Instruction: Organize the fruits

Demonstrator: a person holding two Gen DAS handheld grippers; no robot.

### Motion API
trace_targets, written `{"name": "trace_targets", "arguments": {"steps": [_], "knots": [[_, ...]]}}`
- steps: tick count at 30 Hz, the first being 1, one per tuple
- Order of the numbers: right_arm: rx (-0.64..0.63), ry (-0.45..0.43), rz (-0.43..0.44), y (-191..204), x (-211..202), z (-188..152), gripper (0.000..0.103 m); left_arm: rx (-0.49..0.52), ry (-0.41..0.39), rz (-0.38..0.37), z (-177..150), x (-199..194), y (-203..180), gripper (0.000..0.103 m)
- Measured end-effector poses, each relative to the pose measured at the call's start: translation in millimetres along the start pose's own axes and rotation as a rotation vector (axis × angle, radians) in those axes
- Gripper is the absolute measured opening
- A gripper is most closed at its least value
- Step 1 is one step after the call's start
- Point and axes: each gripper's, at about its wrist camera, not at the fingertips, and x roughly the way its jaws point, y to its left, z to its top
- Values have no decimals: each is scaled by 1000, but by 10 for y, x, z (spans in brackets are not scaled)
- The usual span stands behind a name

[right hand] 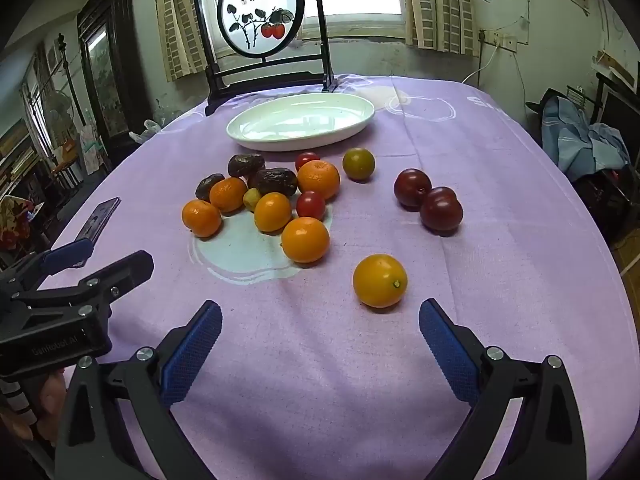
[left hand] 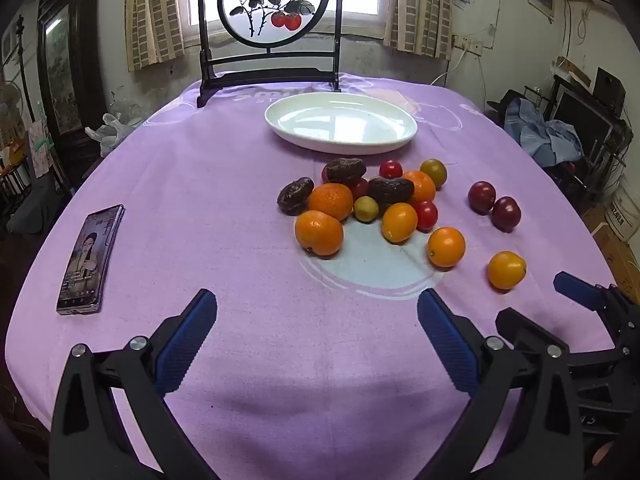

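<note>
No fruit is judged sorted yet. The white plate (right hand: 300,128) is seen bare; all fruits (right hand: 280,196) lie on the purple cloth (right hand: 480,160) in front of it. The left gripper (left hand: 316,320) and right gripper (right hand: 320,328) are held spread wide, nothing gripped

A plate (left hand: 340,122) sits at twelve o'clock on the table (left hand: 240,220), with a framed screen (left hand: 272,28) standing behind it. A cluster of fruit (left hand: 360,204) lies just before the plate. Two plums (left hand: 494,204), touching, rest at two o'clock of the cluster, apart from it. A lone fruit (left hand: 506,270) lies at four o'clock. A phone (left hand: 90,256) lies well apart at nine o'clock.
</note>
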Motion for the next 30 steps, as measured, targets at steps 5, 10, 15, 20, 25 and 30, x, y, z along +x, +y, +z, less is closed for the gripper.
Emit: {"name": "trace_targets", "arguments": {"steps": [5,10,15,20,25,30], "knots": [[6,3,-2,-10,43,-28,99,19,41,8,4,101,-16,99],[31,23,-13,-127,101,48,99,28,55,2,56,190,-55,99],[47,27,-14,-156,190,75,99,13,78,3,78,335,-27,99],[42,40,-21,-122,242,91,99,6,81,5,90,379,8,99],[37,47,-18,-104,253,83,99,5,87,8,76,405,18,99],[38,42,-17,-111,244,79,99,6,88,7,78,397,28,99]]}}
